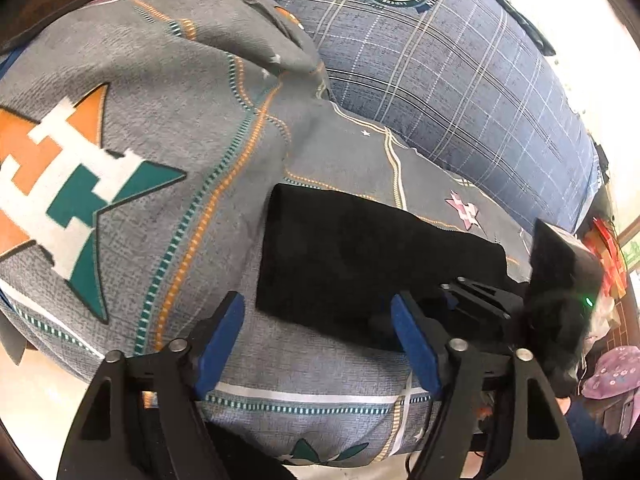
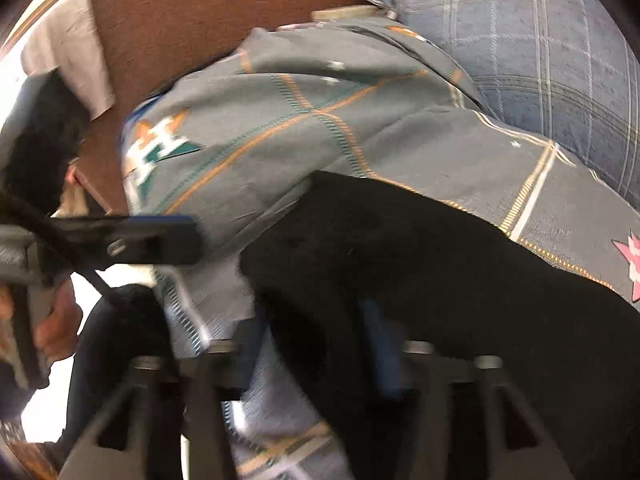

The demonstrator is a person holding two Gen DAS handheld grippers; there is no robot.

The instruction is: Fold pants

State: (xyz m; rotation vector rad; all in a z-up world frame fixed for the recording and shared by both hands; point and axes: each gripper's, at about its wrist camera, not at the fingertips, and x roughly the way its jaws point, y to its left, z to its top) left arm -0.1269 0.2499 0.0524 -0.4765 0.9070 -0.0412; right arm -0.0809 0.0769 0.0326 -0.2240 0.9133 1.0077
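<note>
Black pants (image 1: 352, 264) are lying folded beside the "H" star (image 1: 76, 196) on the bed (image 1: 224, 92); the left gripper (image 1: 318, 344) is hanging wide, while the right gripper (image 1: 472, 300) is blurred, its state untellable.

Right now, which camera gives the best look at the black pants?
The left wrist view: the black pants lie sharp, with their folded outline visible on the bedspread. The right wrist view shows them blurred, close and cut off.

A bedroom in a home: a bed (image 1: 168, 60) under a grey star-patterned sheet, a blue plaid pillow (image 1: 460, 80) at two o'clock (crest printed on it), a brown headboard (image 2: 208, 12) behind.
</note>
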